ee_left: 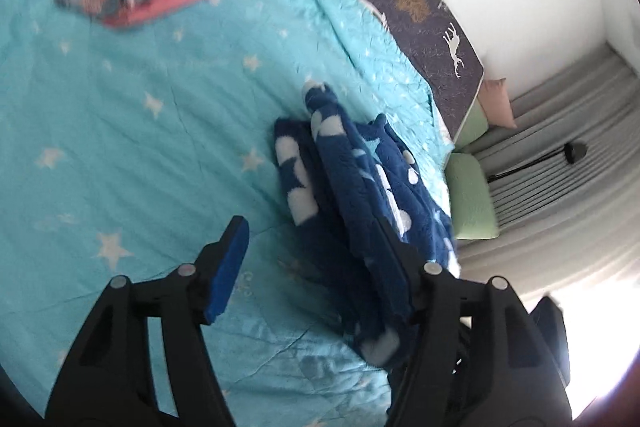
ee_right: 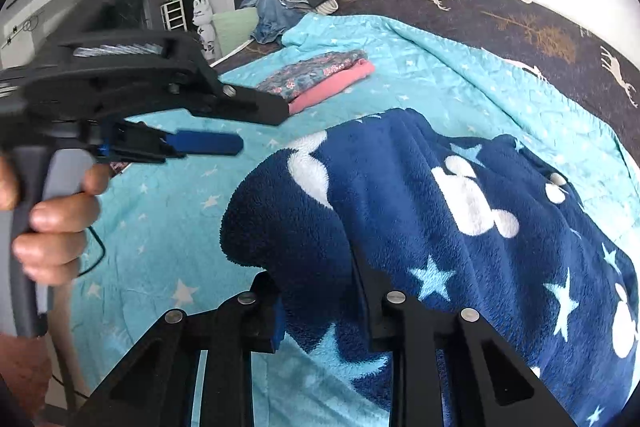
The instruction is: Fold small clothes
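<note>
right wrist view: right tool [ee_right: 320,307] clenched on the near edge of the navy star-patterned fleece garment [ee_right: 460,211], which extends away rightward; left tool [ee_right: 256,131] released, beside it.

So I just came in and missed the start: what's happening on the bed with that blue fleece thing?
A person with a handheld gripper in each hand is folding small clothes on the turquoise star quilt. The right gripper has its jaws closed on a bunched fold of the navy fleece garment. The left gripper is open, with the fleece lying against one finger but not pinched. A folded pile, floral on pink, already sits further up the bed.
</note>
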Demonstrator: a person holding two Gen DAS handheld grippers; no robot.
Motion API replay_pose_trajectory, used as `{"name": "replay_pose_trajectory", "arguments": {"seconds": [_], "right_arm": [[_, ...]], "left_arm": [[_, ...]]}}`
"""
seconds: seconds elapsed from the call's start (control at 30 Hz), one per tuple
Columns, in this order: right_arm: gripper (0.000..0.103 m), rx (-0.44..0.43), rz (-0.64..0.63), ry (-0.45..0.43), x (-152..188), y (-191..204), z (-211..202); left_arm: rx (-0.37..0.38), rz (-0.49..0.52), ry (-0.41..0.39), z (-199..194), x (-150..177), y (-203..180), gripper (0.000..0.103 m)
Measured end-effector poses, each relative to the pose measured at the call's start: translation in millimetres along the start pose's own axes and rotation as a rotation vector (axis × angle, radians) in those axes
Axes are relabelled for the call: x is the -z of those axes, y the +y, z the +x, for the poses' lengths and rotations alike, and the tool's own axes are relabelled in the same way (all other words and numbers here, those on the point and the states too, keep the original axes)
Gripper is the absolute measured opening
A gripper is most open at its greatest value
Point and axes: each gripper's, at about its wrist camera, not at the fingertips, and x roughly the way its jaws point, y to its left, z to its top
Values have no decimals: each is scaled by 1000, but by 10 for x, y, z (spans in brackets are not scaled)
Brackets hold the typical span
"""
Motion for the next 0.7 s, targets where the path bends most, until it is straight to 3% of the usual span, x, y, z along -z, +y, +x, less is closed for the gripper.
{"name": "replay_pose_trajectory", "arguments": {"seconds": [0.2,0.43,0.47,0.63,0.7], "right_arm": [[27,-9,17,6,2,-8,31],[27,-26,30,14,-6,-64,57],[27,-30,33,16,-5,-72,62],[26,-57,61,19,9,-123,66],[26,-65,73,17,17,-137,57]], "left_arm": [[134,-111,106,445,-296,56,75],[121,-86,168,859,-509,-117,76],[119,-73,170,882,-521,-137,74],[90,-40,213,1022,-570,-122,34],[96,-46,215,1038,-577,-101,28]]}}
